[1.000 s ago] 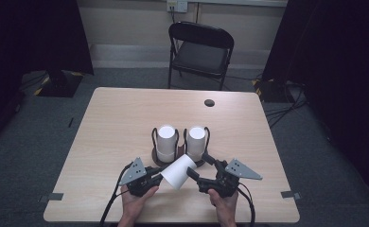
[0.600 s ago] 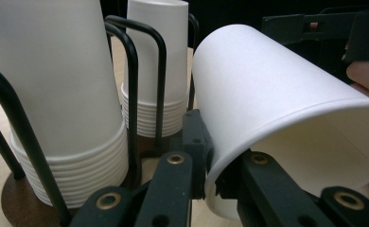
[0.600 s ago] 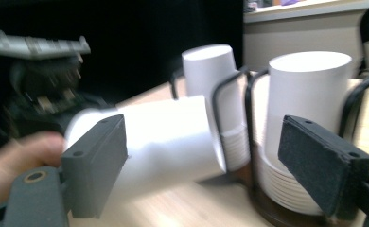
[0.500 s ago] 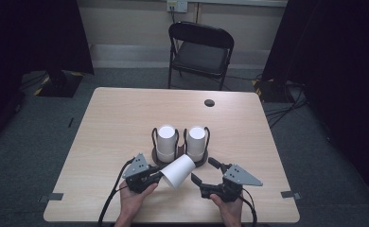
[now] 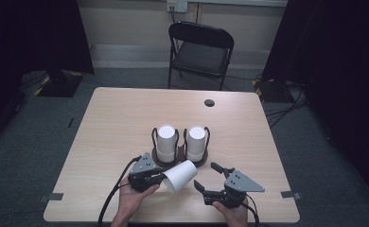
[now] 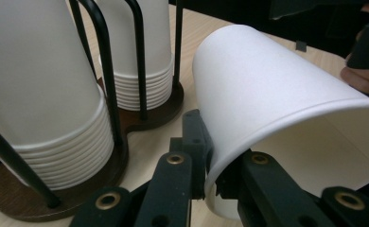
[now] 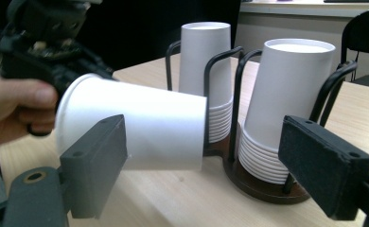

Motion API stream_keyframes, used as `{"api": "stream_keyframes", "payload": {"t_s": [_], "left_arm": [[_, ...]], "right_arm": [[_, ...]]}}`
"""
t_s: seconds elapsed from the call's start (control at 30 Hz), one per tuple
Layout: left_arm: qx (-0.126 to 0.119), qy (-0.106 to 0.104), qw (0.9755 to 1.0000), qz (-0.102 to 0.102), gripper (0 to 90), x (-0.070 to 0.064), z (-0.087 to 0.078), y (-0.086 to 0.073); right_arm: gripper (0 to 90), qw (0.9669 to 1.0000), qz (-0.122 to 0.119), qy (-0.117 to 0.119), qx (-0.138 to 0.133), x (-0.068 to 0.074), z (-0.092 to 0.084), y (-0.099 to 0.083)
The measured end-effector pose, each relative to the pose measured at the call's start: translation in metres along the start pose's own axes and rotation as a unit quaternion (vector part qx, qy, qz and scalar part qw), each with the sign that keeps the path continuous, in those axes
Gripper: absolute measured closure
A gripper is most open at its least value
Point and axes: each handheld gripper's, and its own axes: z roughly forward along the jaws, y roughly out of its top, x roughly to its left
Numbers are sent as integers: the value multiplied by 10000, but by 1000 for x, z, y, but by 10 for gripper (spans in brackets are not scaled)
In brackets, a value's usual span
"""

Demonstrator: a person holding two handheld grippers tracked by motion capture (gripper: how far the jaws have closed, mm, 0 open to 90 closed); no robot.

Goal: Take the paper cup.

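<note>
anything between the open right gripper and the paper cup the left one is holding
Nothing visible. The right gripper stands open beside the paper cup, with bare table between them. The left gripper pinches the cup's rim; the cup stacks sit behind.

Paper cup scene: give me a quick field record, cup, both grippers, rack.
cup: single white paper cup, lying sideways above the table
held by: left gripper, jaws pinching the cup's rim wall
left jaws: shut on the cup
right gripper: open, jaws have just been opening, apart from the cup
stacks: two stacks of upside-down cups
rack: dark wire holder with brown base, behind the held cup
surface: light wood table
</note>
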Motion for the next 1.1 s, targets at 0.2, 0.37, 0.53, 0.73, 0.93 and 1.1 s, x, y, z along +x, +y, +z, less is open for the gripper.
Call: {"api": "stream_keyframes", "payload": {"t_s": [0.2, 0.37, 0.53, 0.73, 0.93, 1.1], "left_arm": [[274, 73, 9996, 64, 854, 5, -2, 7], [587, 49, 9982, 71, 855, 6, -1, 12], [980, -74, 9951, 128, 855, 7, 1, 18], [1282, -222, 9915, 86, 856, 8, 5, 23], [1487, -303, 9884, 104, 856, 7, 8, 30], [1679, -345, 9851, 138, 856, 7, 9, 34]], "right_arm": [[145, 9991, -378, 155, 89, 8, 1, 3], [158, 9976, -560, 326, 237, 15, 8, 2], [146, 9957, -765, 352, 376, 19, 13, 1], [161, 9926, -1047, 445, 422, 25, 17, 2], [150, 9862, -1453, 524, 589, 33, 22, 3], [138, 9758, -1929, 559, 863, 41, 27, 3]]}}
